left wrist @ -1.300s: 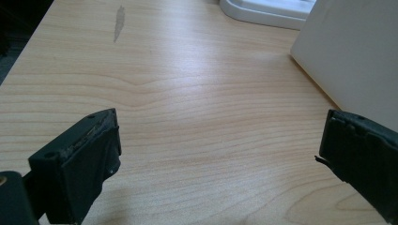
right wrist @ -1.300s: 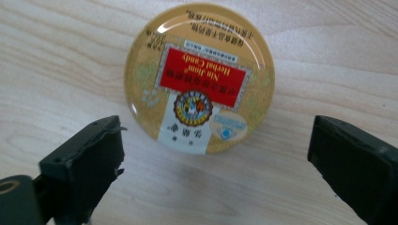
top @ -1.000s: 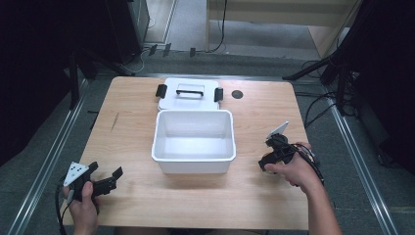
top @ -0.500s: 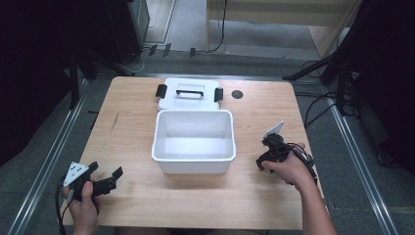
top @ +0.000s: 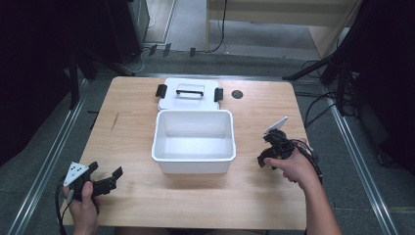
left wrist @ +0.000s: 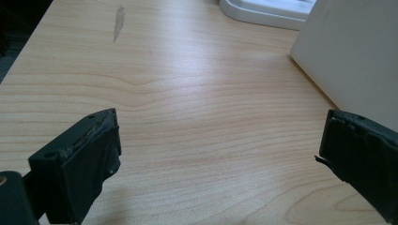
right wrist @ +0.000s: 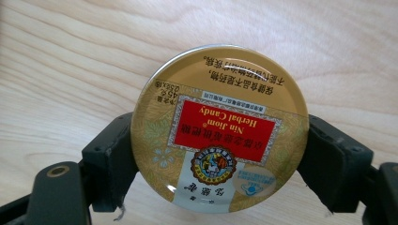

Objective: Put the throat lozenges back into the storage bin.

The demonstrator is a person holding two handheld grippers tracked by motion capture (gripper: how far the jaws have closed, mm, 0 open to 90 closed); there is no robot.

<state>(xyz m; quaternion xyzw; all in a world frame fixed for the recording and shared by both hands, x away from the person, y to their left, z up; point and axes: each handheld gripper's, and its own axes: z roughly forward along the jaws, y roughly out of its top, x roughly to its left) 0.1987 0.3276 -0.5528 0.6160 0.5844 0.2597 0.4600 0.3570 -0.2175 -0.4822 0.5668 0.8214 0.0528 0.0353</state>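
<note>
the right tool (top: 268, 157), at the right of the high view, has its jaws closed on the rim of a round gold candy tin (right wrist: 219, 127); in the right gripper view the tin sits flat-faced between them, label upside down, filling the middle of the frame over bare wood. against the pictures from a moment ago, this hand has slid a little toward the lower left of the high view, closer to the white bin (top: 194, 140) at frame centre. that reads as a carry under way, likely toward the open bin. the bin's lid (top: 190, 93) lies just behind it, toward the top. the left tool (top: 108, 182), lower left, has not moved; its jaws stand wide apart with nothing between them over the bench (left wrist: 187, 108).
</note>
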